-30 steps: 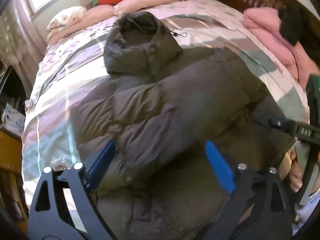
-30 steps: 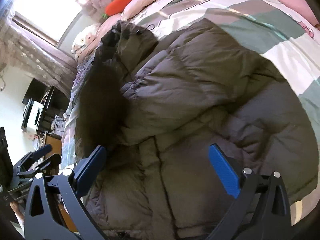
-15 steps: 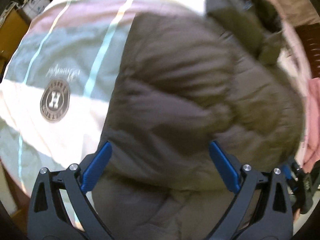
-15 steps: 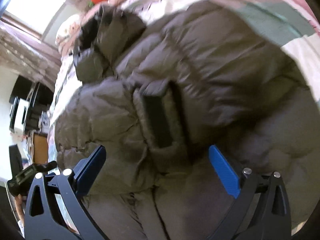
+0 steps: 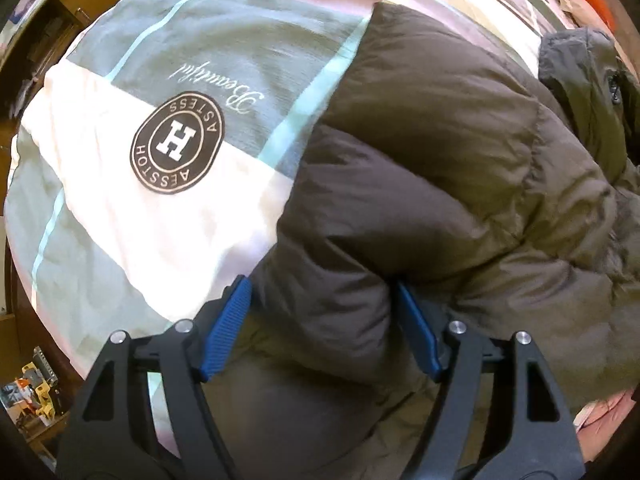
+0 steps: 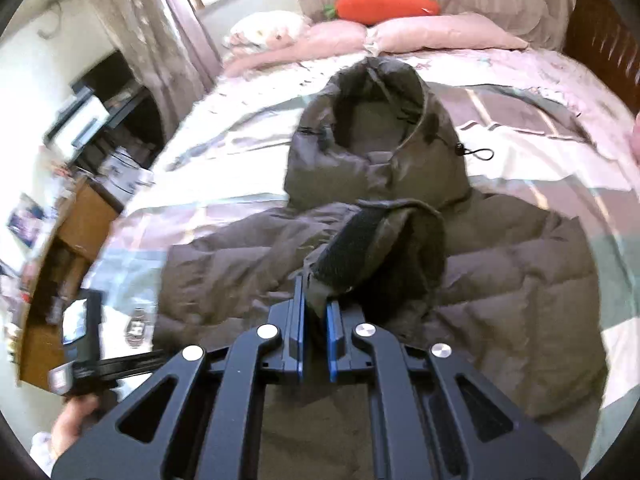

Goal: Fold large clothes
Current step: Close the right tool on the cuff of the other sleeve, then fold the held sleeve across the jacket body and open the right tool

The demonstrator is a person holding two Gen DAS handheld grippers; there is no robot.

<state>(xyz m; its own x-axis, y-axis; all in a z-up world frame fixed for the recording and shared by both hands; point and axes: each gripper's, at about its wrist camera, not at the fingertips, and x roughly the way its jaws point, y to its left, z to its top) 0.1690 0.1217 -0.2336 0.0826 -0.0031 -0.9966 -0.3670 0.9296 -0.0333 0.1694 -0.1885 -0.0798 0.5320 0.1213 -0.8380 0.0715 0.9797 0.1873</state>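
Since a second ago both tools have dropped toward the jacket and closed in. The right tool (image 6: pixel 314 304) was wide open over the coat; its jaws have just been closing and now pinch the sleeve cuff (image 6: pixel 360 256), lifted at frame centre. The left tool (image 5: pixel 324 320) was wide over the coat's middle; now it points down at the coat's near left edge, its jaws have just been closing, and a puffy fold of the jacket (image 5: pixel 440 184) bulges between the blue pads (image 5: pixel 228 320), which press its sides.

Near, right wrist view: cuff's dark knit lining faces the camera, olive shell fabric caught between the pads. Lower left of frame, a hand (image 6: pixel 72 420) grips the other tool's handle.

Middle: olive-brown quilted down jacket spread flat on the bed, filling centre and right of both views. Left wrist view shows the striped duvet (image 5: pixel 120 220) bare at left, round "H" logo (image 5: pixel 178 146) just beside the coat's edge.

Far, right wrist view: hood (image 6: pixel 376 128) lying open toward the headboard, drawcord toggle on its right. Beyond it pink pillows (image 6: pixel 440 34), an orange carrot plush (image 6: pixel 384 2) on top. Curtain and cluttered desk, upper left, blurred.
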